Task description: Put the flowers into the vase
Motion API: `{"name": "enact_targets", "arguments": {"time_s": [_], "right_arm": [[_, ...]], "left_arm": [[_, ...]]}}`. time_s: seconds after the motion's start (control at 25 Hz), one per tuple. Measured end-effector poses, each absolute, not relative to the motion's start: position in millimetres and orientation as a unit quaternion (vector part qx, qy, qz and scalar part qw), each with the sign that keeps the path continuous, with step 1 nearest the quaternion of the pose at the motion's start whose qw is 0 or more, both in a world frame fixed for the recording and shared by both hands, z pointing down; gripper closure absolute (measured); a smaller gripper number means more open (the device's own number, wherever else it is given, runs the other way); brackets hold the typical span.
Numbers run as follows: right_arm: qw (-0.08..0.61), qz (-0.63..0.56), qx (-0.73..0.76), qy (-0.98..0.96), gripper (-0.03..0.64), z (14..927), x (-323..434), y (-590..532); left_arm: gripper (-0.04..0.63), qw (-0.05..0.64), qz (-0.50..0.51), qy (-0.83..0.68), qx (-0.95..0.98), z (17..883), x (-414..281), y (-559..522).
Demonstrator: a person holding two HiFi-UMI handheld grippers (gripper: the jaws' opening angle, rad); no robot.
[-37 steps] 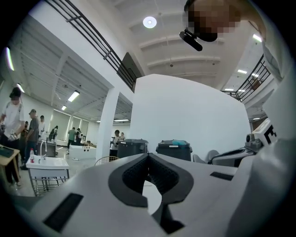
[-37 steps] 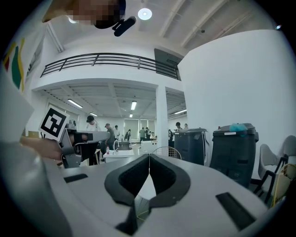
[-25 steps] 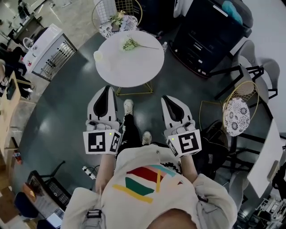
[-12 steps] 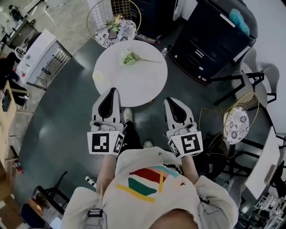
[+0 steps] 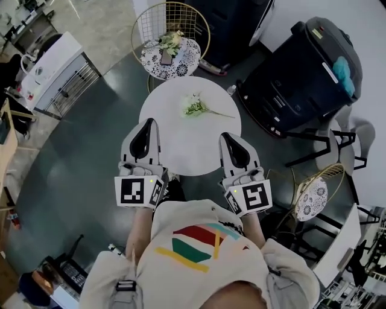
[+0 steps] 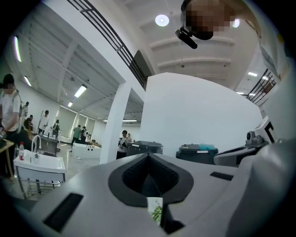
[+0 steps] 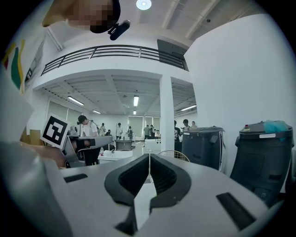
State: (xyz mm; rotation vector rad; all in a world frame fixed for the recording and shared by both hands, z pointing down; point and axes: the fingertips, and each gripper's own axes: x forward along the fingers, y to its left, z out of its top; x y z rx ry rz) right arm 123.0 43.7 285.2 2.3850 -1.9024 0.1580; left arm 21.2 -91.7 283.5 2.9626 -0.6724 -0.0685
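Overhead: round white table (image 5: 187, 148), grippers at its edge.
Left gripper (image 5: 148, 122) and right gripper (image 5: 228, 136) hover over the near rim, jaws together and empty; the flower sprig (image 5: 196, 107) lies on the far half, apart from both.

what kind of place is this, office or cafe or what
Likely a big open-plan office or lab hall with a lounge corner: a round white table and gold wire chair, large dark bins beside them, and people among desks farther back.
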Motion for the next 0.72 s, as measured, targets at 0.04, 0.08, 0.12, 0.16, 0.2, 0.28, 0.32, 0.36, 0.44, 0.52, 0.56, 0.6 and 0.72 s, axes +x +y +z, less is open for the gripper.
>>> {"name": "enact_targets", "arguments": {"time_s": [0.04,0.08,0.12,0.16,0.2,0.28,0.32,0.36,0.44,0.52,0.56,0.6,0.72], "right_arm": [[0.044,0.053,0.778,-0.624,0.604,286.4,125.5,29.5],[0.044,0.056,0.778,-0.625,0.604,288.4,128.5,15.7],[0.044,0.060,0.778,-0.624,0.604,291.4,131.8,2.9],[0.045,0.065,0.779,-0.622,0.604,295.2,134.9,-8.4],[0.048,0.070,0.779,-0.621,0.604,299.2,137.2,-18.0],[0.055,0.076,0.777,-0.623,0.604,306.0,139.7,-32.0],[0.057,0.077,0.776,-0.624,0.604,308.3,141.7,-36.8],[0.055,0.080,0.775,-0.625,0.604,310.5,144.9,-40.4],[0.044,0.092,0.771,-0.628,0.604,316.4,153.8,-45.1],[0.029,0.105,0.768,-0.631,0.604,322.4,165.5,-51.1],[0.024,0.106,0.767,-0.633,0.604,322.9,172.4,-55.3],[0.023,0.100,0.766,-0.635,0.604,320.7,179.4,-60.0],[0.027,0.073,0.759,-0.647,0.604,308.9,197.3,-72.7]], "left_arm": [[0.591,0.054,-0.021,-0.228,0.972,285.6,19.7,-106.4],[0.591,0.055,-0.018,-0.234,0.971,288.0,18.6,-121.0],[0.591,0.056,-0.014,-0.239,0.969,290.8,18.1,-135.1],[0.591,0.056,-0.010,-0.242,0.969,293.7,17.8,-148.3],[0.591,0.057,-0.006,-0.246,0.968,296.2,17.1,-159.9],[0.591,0.056,0.004,-0.254,0.965,299.4,14.9,-178.5],[0.591,0.054,0.008,-0.259,0.964,300.3,15.0,-186.2],[0.591,0.052,0.011,-0.265,0.963,300.6,16.3,-192.9],[0.591,0.050,0.012,-0.276,0.960,299.6,20.1,-202.2],[0.591,0.044,0.009,-0.287,0.957,295.9,23.9,-208.8],[0.591,0.040,0.007,-0.293,0.955,293.6,25.9,-211.8],[0.591,0.037,0.007,-0.298,0.954,291.5,28.0,-214.5],[0.591,0.031,0.005,-0.316,0.948,288.8,30.5,-220.8]]}}
